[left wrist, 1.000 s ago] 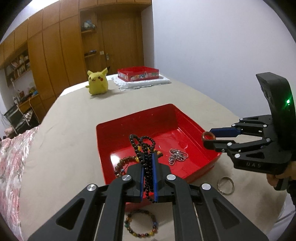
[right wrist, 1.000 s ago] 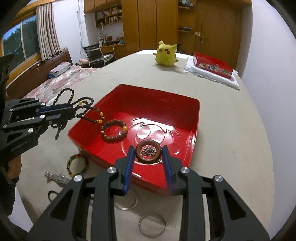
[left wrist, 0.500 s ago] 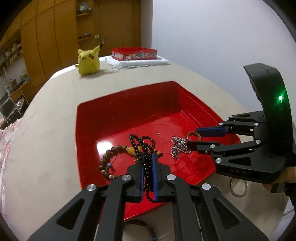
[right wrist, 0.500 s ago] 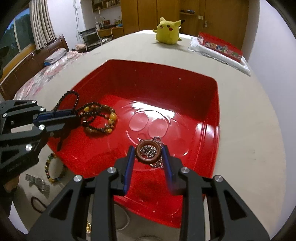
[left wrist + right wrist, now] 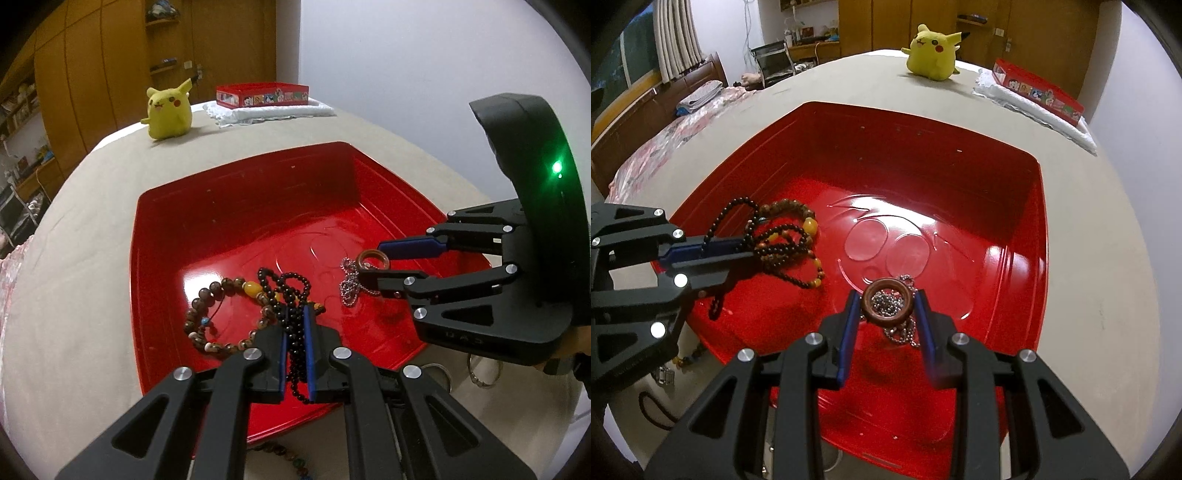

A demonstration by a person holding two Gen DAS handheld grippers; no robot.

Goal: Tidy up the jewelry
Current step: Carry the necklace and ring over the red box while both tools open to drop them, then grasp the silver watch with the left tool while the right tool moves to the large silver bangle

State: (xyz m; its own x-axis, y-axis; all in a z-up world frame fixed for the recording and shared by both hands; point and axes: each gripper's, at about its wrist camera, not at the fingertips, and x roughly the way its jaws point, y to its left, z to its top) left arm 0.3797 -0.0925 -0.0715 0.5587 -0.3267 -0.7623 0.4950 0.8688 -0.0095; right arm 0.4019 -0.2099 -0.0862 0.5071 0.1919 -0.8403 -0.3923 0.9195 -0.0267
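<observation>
Between the left claw's (image 5: 295,347) clenched pads hangs a black bead strand (image 5: 293,295), its loops draping onto a brown bead bracelet (image 5: 221,314) that lies on the floor of the red tray (image 5: 240,206). Beside it, the right claw (image 5: 886,314) grasps a brown ring (image 5: 886,301) by its rim, low over a silver ball chain (image 5: 905,332) also lying in the tray. Whether the ring touches the chain is hard to tell from either view. Outward, on the desk (image 5: 92,258) near the tray's near edge, lie more pieces: metal rings (image 5: 484,373) and a multicoloured bracelet (image 5: 291,458). Both claws look to be at the drop-off step. Next, each must release its piece into the tray, then lift clear without snagging the beads, and go for the pieces left on the desk.
</observation>
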